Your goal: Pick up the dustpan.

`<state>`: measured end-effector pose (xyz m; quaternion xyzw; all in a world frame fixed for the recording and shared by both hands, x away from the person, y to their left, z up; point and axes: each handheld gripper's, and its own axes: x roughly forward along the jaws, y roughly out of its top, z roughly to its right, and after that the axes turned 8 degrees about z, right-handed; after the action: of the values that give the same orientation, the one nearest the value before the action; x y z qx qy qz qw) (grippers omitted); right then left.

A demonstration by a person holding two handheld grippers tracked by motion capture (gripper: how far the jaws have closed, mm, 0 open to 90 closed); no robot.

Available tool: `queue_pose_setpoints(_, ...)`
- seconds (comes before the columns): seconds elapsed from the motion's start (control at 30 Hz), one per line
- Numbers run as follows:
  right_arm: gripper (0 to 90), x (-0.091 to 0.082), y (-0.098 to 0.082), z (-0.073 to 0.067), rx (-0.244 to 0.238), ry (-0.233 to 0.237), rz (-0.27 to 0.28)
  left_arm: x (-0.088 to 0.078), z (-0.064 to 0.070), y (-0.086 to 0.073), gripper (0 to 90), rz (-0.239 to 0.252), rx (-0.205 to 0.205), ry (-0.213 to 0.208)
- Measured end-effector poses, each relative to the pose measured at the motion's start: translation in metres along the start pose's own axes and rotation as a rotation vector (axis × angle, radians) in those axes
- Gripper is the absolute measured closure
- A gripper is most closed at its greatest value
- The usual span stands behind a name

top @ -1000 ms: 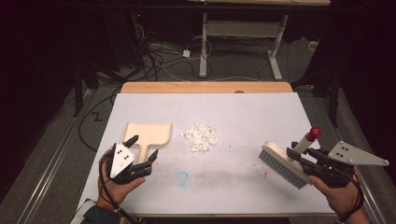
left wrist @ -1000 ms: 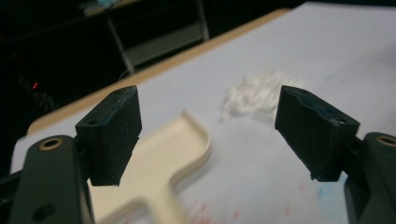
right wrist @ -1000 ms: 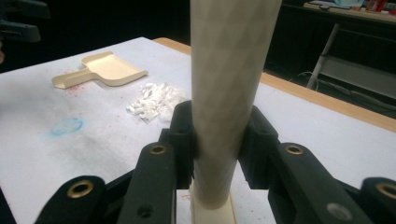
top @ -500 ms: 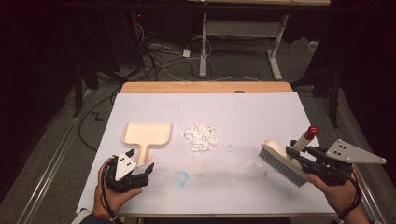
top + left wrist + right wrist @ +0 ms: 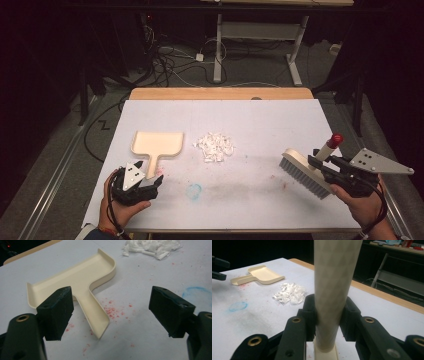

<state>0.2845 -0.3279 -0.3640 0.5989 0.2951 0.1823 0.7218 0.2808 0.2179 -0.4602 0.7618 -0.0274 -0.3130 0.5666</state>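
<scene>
1. Dustpan [image 5: 157, 145], cream plastic, is seen lying flat left of centre in the high view, its handle pointing toward the lower edge of the frame; the pile of white scraps [image 5: 214, 146] lies just to its right, apart from it.
2. The left gripper [image 5: 151, 186] is held low at the lower left, its jaws spread wide with nothing between them; in the left gripper view the dustpan handle [image 5: 96, 315] ends between and just ahead of the two pads, not yet touched.
3. The right gripper [image 5: 320, 161] is clamped on the handle of the brush [image 5: 303, 172] at the lower right, bristles facing down and well apart from the scraps; the red-tipped handle end [image 5: 334, 140] points up and away.
4. A likely slip is judged at the handle: it is thin and lies flush on the desk [image 5: 260, 120], so one pad could ride over it or push the dustpan away instead of closing on it.
5. If the dustpan is nudged right, the scraps could be scattered before any sweeping is done.
6. The desk is covered by a pale sheet marked with red specks [image 5: 113, 311] and a blue smudge [image 5: 194, 190]; a wooden edge shows at the top.
7. Beyond it, a dark room with cables on the floor [image 5: 170, 60] and a white bench frame [image 5: 260, 35] is seen.
</scene>
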Motion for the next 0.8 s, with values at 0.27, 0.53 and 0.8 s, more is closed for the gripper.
queue_pose_setpoints(0.27, 70.2, 0.0, 0.001, 0.001, -0.002, -0.003, 0.003, 0.009, -0.009, -0.001, 19.3, -0.127, -0.113, 0.036)
queue_pose_setpoints(0.53, 70.1, 0.003, 0.0, 0.001, 0.001, -0.005, -0.011, 0.047, -0.028, 0.004, 22.2, -0.282, -0.241, 0.081)
queue_pose_setpoints(0.8, 70.1, 0.005, -0.001, 0.0, 0.004, -0.005, -0.011, 0.077, -0.049, 0.007, 33.3, -0.324, -0.306, 0.076)
